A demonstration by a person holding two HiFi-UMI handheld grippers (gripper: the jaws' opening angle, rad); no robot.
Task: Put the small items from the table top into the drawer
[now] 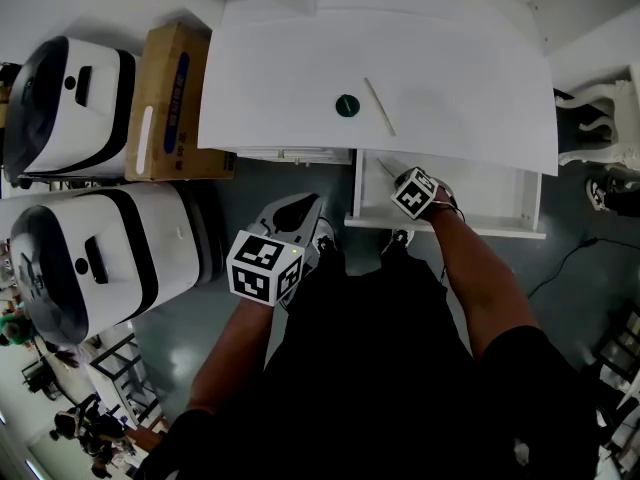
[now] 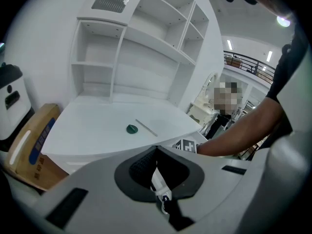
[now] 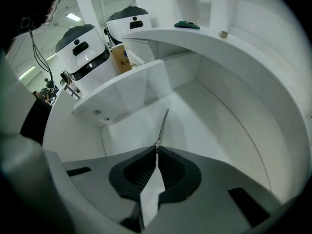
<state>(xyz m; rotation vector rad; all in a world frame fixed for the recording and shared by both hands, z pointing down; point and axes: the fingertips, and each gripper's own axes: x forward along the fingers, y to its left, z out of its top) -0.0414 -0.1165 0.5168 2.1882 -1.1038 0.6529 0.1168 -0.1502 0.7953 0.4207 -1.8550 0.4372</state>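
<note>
Stick (image 3: 163,123) | right gripper (image 3: 156,149) clamps it in drawer (image 3: 219,121) | left gripper (image 2: 157,149) closed (empty) | cap (image 2: 132,128): table (image 2: 92,126)

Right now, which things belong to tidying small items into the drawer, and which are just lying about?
Job: small round dark-green disc; thin pale stick on the desktop; second thin stick held in the right gripper; open white drawer.
Lying about: brown cardboard box; two white-and-black machines.

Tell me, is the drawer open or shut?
Open. The drawer sticks out from the desk, and the right claw holds a stick inside it.
</note>
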